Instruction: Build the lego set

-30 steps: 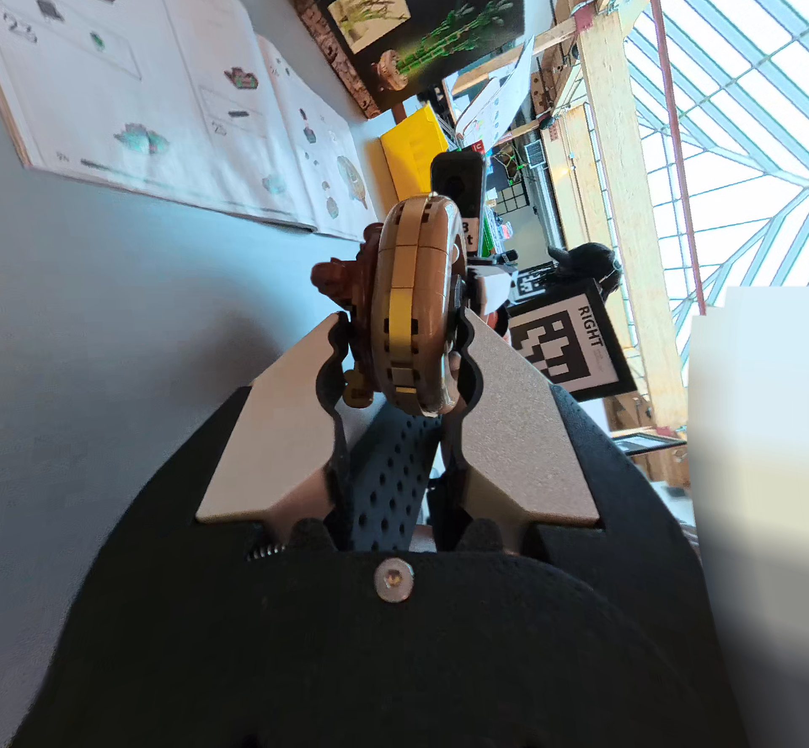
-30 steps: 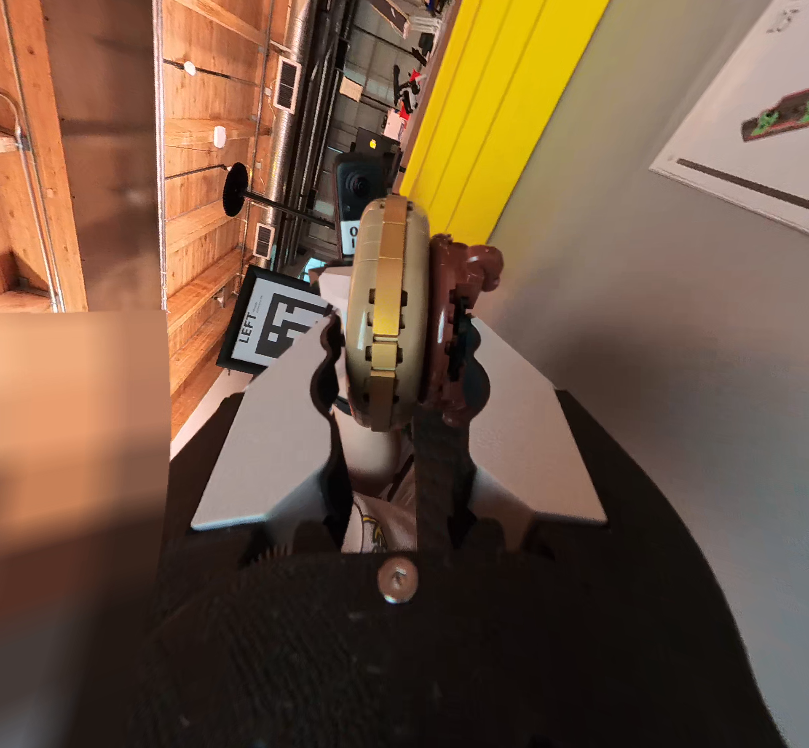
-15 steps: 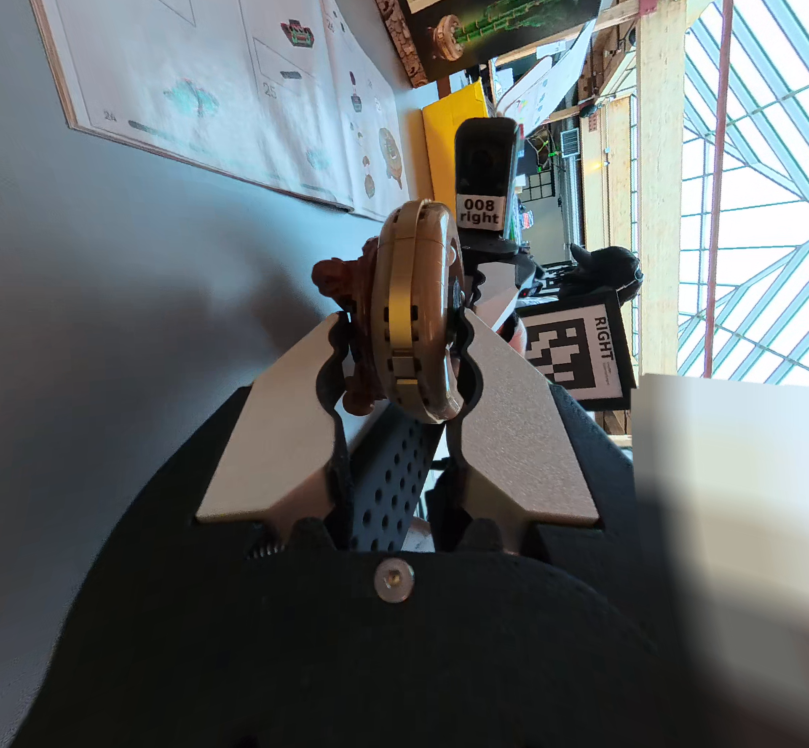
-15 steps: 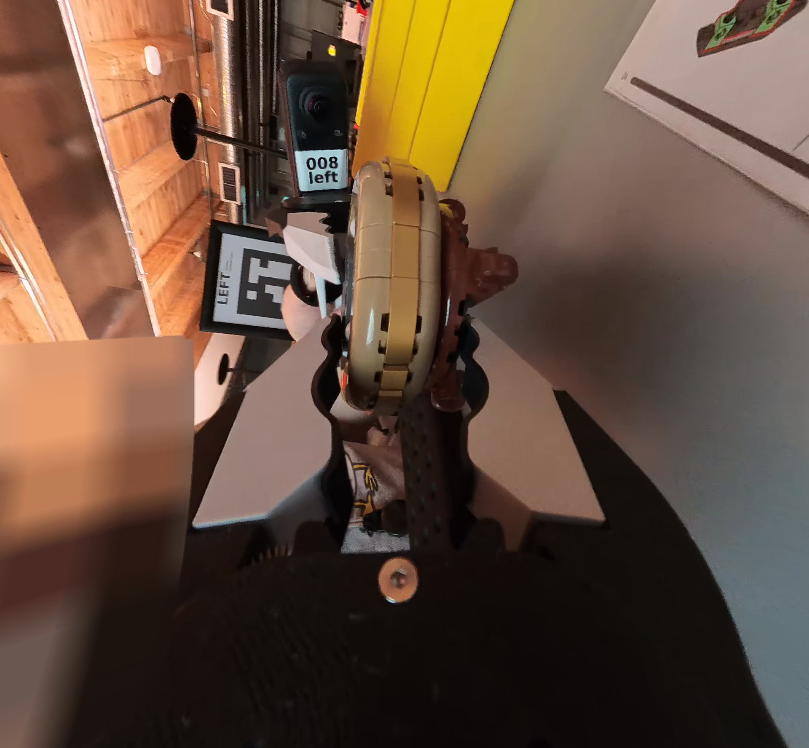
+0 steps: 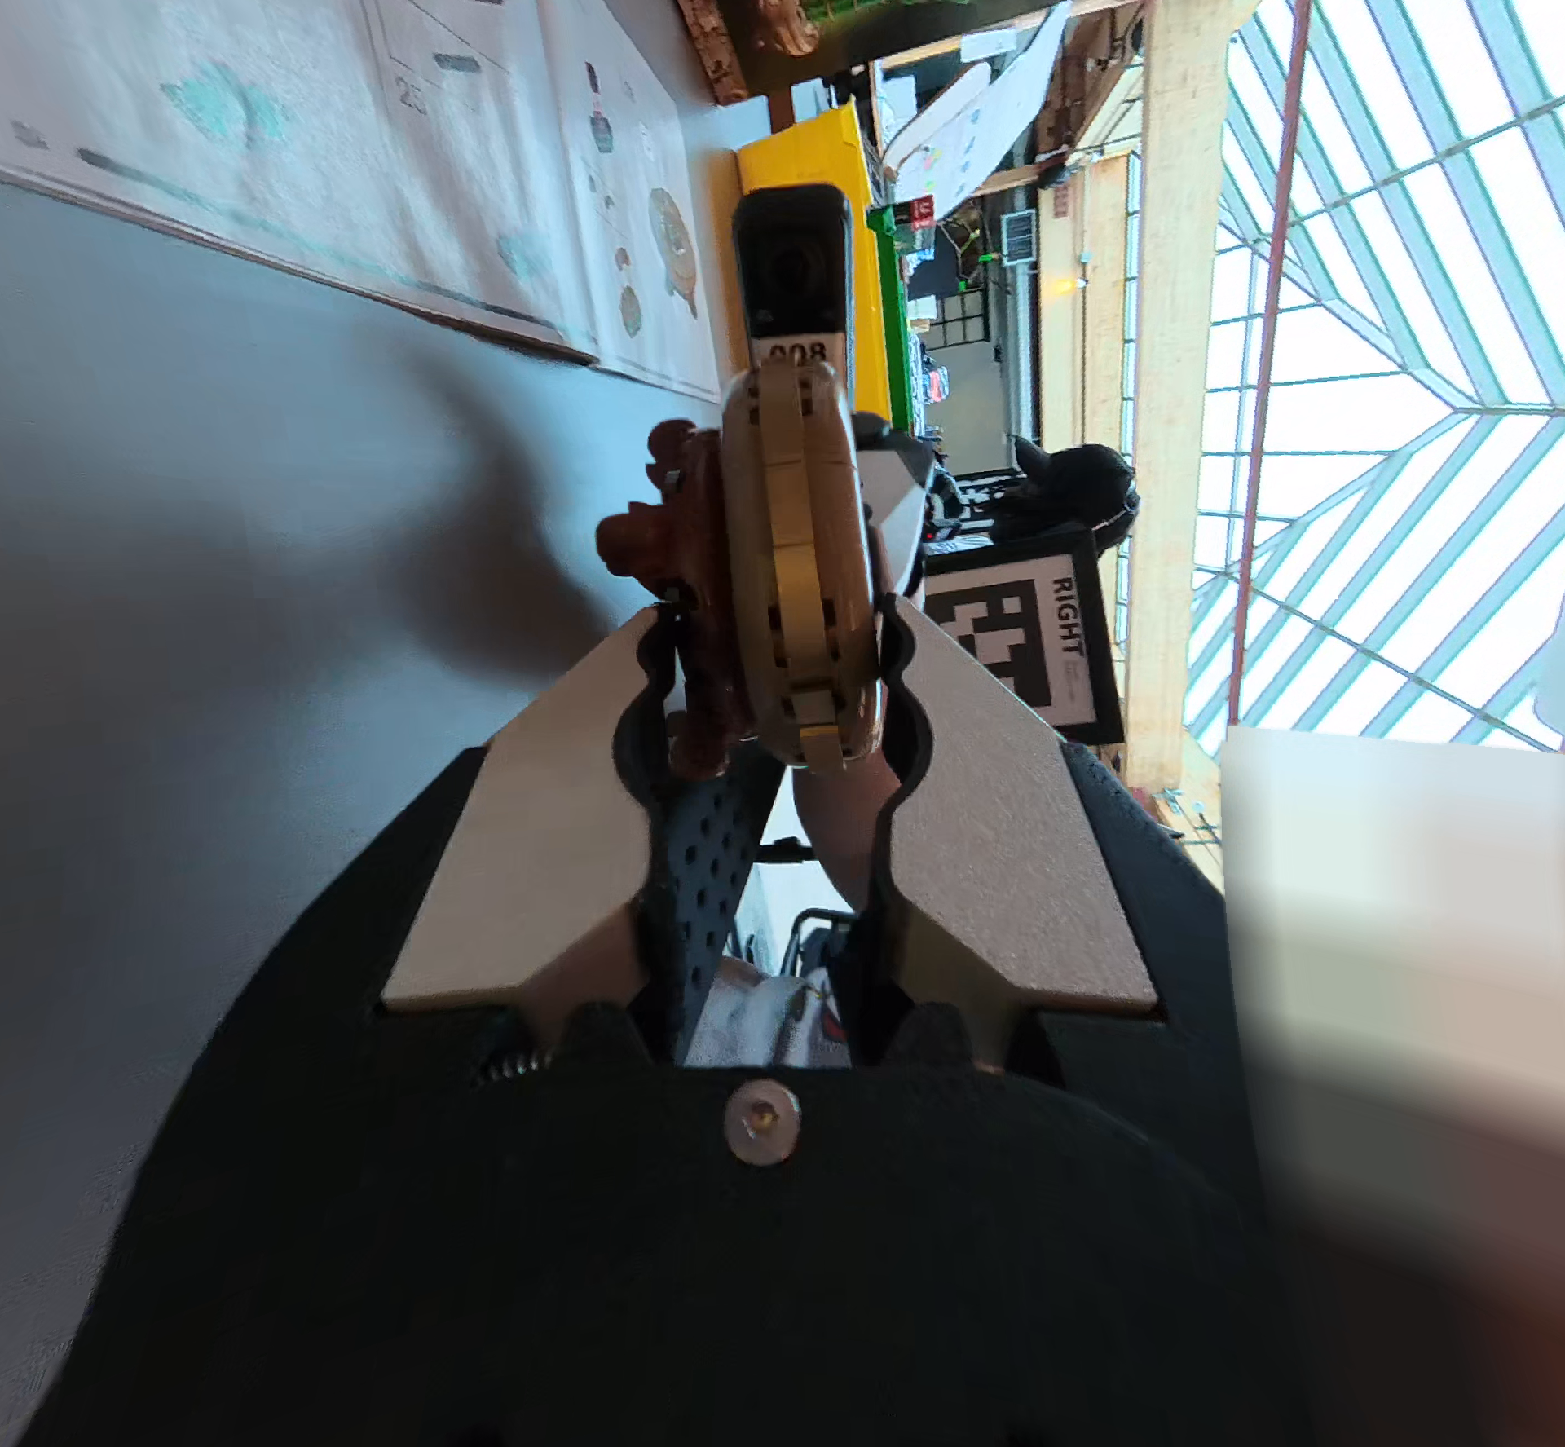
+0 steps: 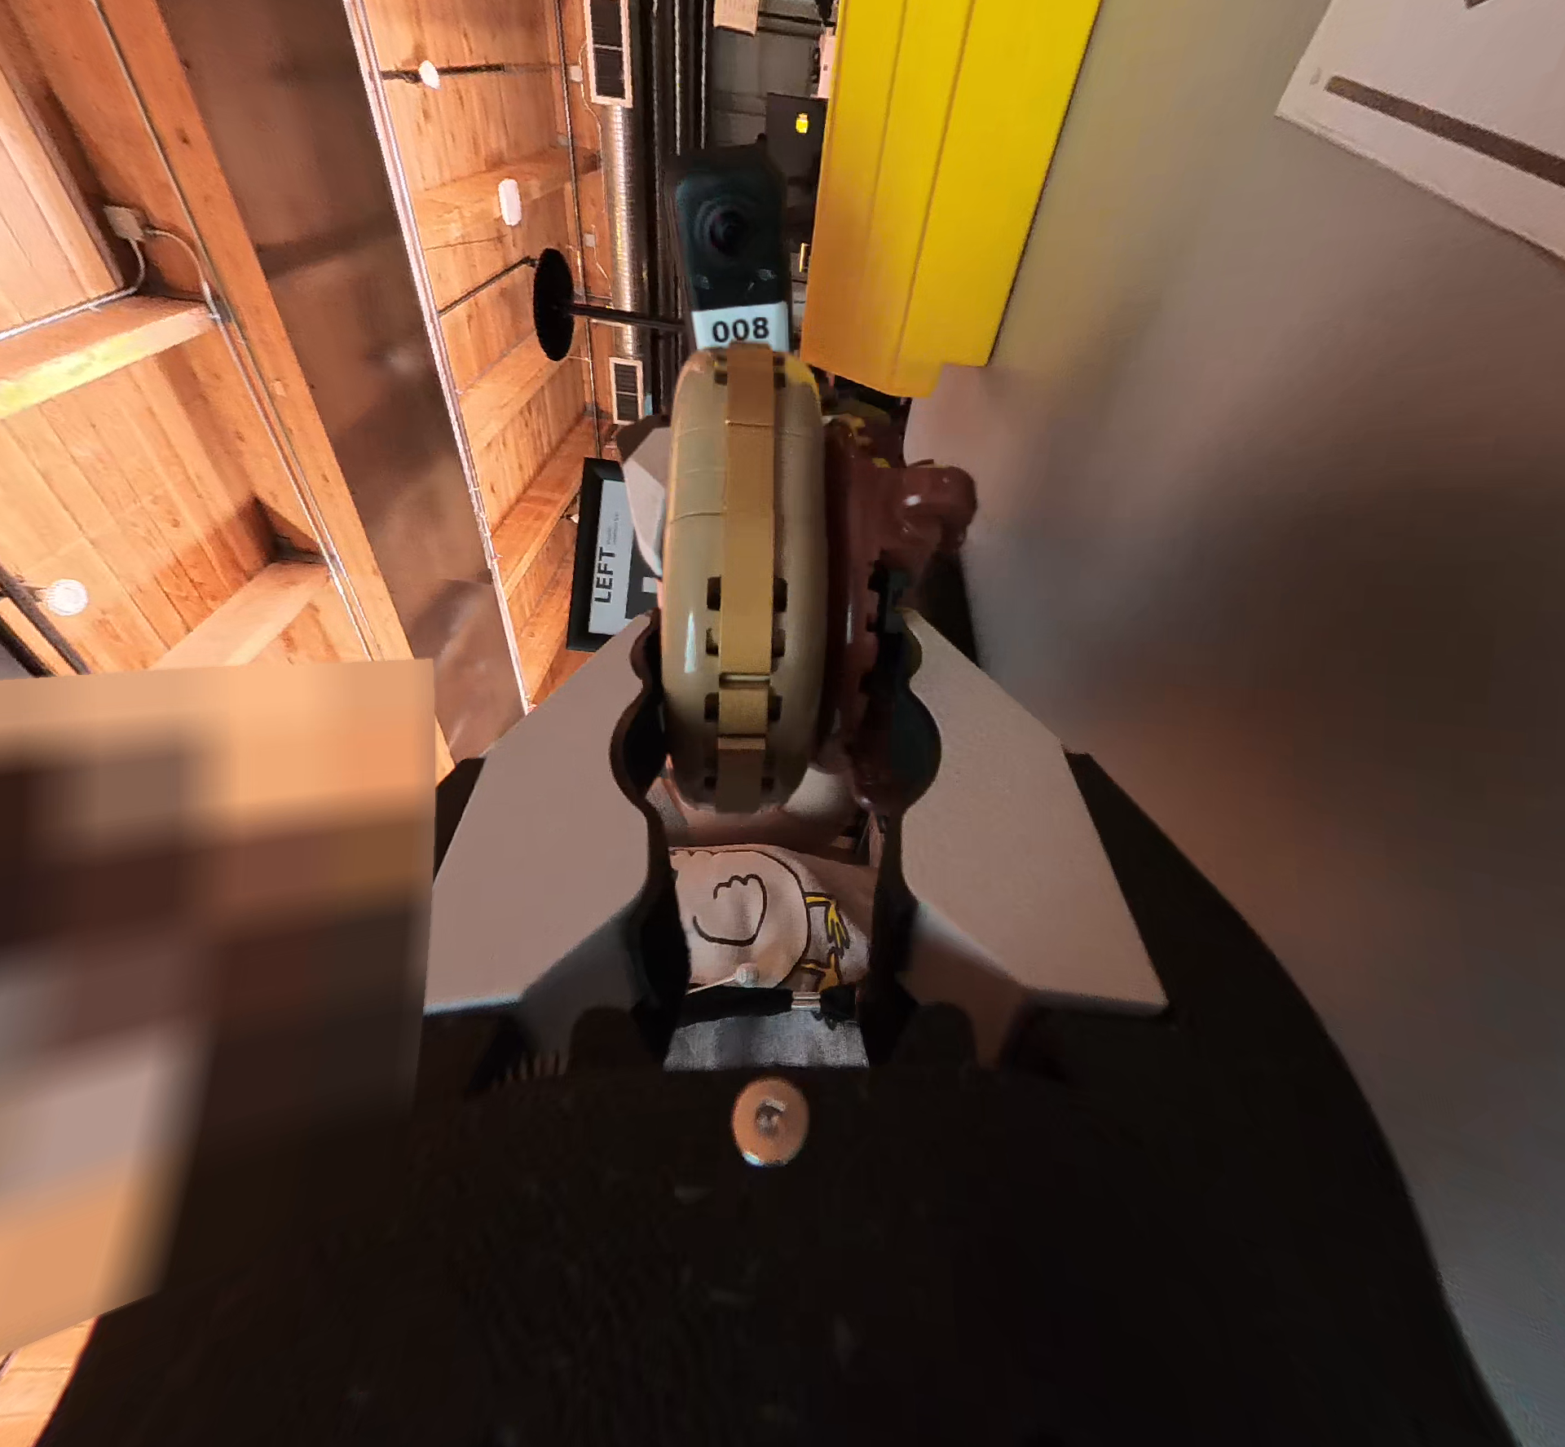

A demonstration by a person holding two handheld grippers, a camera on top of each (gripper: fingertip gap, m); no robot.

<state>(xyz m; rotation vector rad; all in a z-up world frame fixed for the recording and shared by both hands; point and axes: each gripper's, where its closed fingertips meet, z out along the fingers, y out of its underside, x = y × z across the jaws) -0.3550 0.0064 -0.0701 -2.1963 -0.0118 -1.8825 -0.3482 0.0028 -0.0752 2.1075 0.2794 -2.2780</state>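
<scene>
Tan and brown lego disc (image 5: pixel 796 602) was gripped edge-on by both grippers, off the grey table (image 5: pixel 212 644).
Left gripper (image 5: pixel 775 644) and right gripper (image 6: pixel 775 648) each had jaws closed on the disc from opposite sides, brown part facing the table. Open manual (image 5: pixel 339 93) lay on the table beyond; yellow bin (image 6: pixel 940 136) stood farther off.

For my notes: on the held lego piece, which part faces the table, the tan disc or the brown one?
The brown part; the tan disc lies on the window side.
</scene>
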